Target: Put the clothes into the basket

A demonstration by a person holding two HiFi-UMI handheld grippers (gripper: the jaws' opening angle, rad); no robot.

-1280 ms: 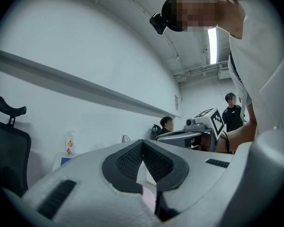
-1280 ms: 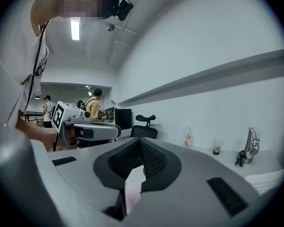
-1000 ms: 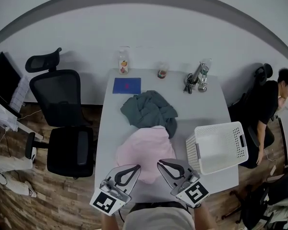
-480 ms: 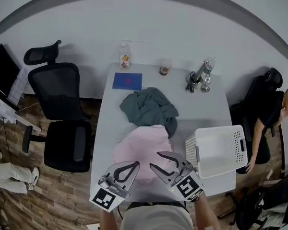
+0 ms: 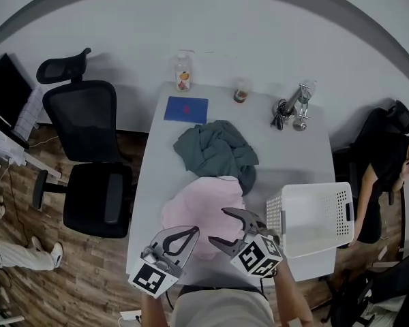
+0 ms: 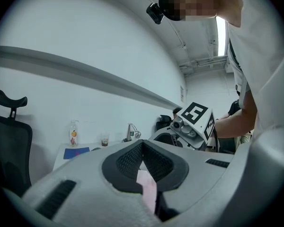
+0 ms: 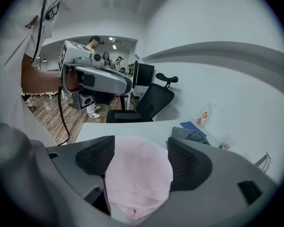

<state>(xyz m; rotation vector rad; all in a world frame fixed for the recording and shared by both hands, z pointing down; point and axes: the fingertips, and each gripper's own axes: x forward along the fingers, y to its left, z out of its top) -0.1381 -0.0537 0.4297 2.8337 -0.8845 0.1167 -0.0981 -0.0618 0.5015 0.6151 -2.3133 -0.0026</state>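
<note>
Well, pink garment [image 5: 203,208] outside white basket [image 5: 313,216]

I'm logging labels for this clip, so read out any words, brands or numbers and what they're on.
No words can be read.
Bottle label: orange picture, print too small.
Blue book cover: red mark, too blurred.
Left tongs cube and right tongs cube: black-and-white square codes, no words.
</note>
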